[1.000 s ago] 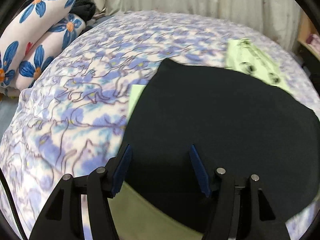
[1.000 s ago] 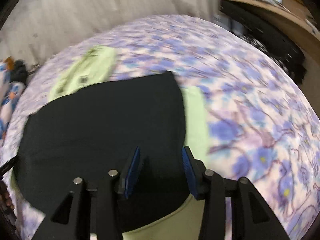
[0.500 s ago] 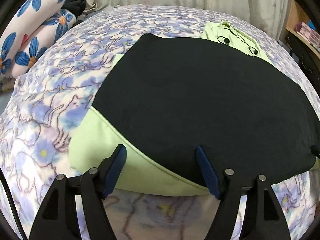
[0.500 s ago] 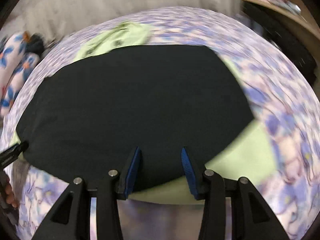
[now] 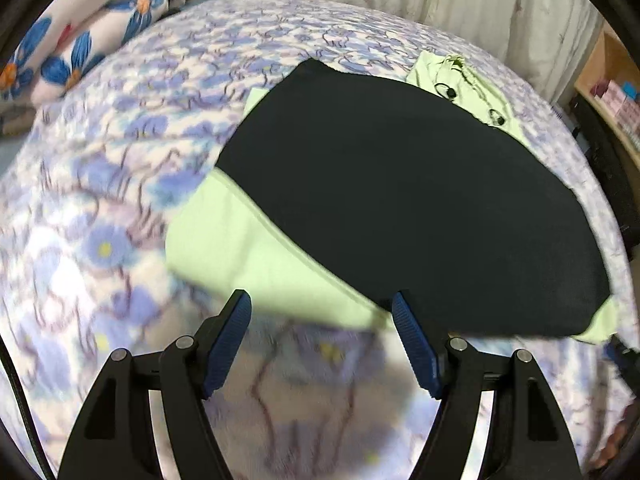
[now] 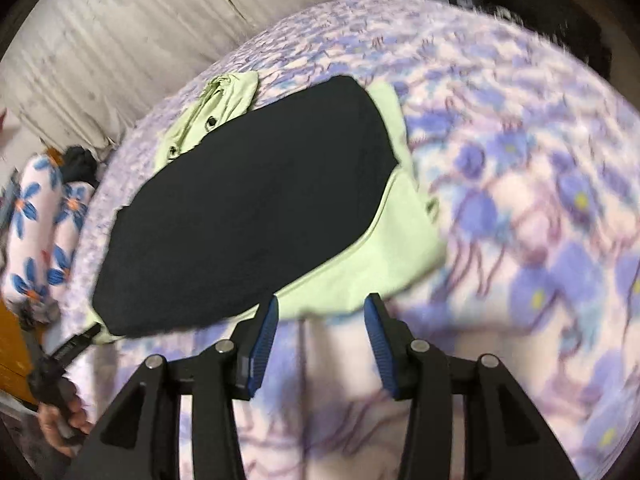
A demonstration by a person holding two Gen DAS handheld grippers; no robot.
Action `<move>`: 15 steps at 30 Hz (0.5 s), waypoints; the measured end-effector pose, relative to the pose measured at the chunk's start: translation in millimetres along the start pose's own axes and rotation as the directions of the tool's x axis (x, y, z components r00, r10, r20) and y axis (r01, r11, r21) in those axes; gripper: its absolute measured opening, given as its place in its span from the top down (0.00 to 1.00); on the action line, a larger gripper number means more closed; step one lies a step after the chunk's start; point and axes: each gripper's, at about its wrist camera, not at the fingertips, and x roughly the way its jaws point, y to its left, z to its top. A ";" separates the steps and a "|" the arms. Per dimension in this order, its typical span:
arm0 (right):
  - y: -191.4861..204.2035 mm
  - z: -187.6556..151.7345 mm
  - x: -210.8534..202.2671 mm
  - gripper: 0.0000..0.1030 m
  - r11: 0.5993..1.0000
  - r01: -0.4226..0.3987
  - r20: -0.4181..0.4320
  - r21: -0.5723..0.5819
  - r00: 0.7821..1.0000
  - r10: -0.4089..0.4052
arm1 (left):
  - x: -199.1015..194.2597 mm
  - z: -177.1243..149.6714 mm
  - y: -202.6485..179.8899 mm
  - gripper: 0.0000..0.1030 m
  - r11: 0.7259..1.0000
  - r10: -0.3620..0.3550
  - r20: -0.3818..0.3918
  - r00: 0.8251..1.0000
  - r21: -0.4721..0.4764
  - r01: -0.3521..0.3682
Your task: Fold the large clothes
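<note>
- I see soft, even indoor light in both wrist views, with no glare and no clear source.
- Fisheye bulges the floral bedspread into a dome; black vignette rings every corner.
- Motion blur smears the bedspread near the lens, heaviest on the right side of the right wrist view.
- The black panel of the garment reads flat, with no detail.
- The curtain stays fairly sharp.

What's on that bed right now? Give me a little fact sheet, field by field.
surface: bed with purple flowered blanket
main item: light green garment, lying flat
on top of it: black cloth, covering most of it
left tongs: open, empty, at the garment's near edge
right tongs: opening, nothing between them
far corner: flowered pillows
</note>
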 end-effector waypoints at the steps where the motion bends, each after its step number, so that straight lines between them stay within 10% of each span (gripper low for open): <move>1: -4.1 -3.9 3.5 0.52 0.999 -0.035 -0.019 0.034 0.999 0.035 | -2.5 -4.5 3.4 0.31 0.999 -0.034 -0.009 0.999 -0.020 0.033; 6: -16.6 -16.2 26.9 0.51 0.984 -0.097 -0.052 0.150 0.993 0.106 | 10.8 -25.1 30.0 0.30 0.965 -0.200 -0.060 0.978 -0.183 0.186; 15: -5.8 16.7 56.8 0.48 0.973 -0.131 0.053 0.192 0.991 0.123 | 44.5 2.7 42.9 0.30 0.937 -0.215 0.067 0.974 -0.267 0.225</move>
